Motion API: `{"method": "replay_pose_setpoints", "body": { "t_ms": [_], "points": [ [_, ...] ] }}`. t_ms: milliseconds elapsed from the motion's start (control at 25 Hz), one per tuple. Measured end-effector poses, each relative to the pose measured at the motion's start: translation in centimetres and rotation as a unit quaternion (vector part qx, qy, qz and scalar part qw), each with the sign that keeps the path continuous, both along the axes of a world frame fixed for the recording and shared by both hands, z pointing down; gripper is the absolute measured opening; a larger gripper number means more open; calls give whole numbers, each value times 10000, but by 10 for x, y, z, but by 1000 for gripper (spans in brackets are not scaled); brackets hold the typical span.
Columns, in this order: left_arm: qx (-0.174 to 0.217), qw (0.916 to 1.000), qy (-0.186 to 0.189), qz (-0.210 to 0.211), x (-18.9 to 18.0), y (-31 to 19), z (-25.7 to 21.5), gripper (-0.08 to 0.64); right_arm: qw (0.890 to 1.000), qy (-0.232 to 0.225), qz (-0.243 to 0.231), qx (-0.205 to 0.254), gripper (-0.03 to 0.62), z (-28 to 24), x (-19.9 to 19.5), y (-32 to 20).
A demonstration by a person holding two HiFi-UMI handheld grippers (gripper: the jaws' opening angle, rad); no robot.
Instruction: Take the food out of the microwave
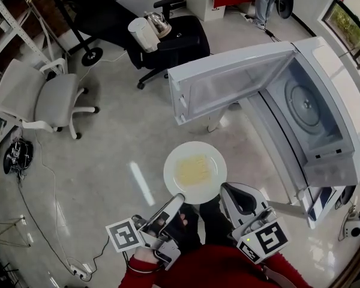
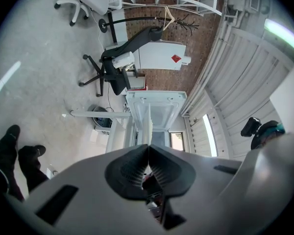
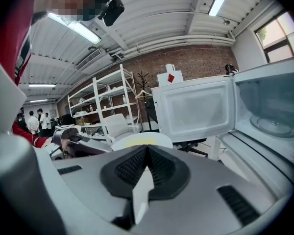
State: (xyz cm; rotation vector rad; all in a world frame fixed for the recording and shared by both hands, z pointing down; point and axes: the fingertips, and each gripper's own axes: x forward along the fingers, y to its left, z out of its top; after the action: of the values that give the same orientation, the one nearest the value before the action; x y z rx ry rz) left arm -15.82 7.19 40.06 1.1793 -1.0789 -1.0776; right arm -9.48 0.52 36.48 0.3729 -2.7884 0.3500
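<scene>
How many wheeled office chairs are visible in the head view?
2. A light grey swivel office chair stands at the left, and a black swivel office chair at top centre. Others may stand outside the frame.

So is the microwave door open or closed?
Open. The door stands wide from the microwave, its round turntable shows bare inside, and the plate is outside.

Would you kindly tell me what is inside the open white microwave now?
Inside the white microwave only its round glass turntable shows; no dish sits on it. Part of the cavity is hidden by its own casing. The white plate of yellow food is outside.
</scene>
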Motion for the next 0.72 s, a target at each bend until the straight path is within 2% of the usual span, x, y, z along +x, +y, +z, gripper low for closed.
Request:
{"method": "replay_pose_setpoints", "body": {
  "t_ms": [720],
  "points": [
    [156, 9987, -29, -493, -19, 38, -5, 14, 9964, -83, -821, 185, 9, -5, -31, 43]
  ]
}}
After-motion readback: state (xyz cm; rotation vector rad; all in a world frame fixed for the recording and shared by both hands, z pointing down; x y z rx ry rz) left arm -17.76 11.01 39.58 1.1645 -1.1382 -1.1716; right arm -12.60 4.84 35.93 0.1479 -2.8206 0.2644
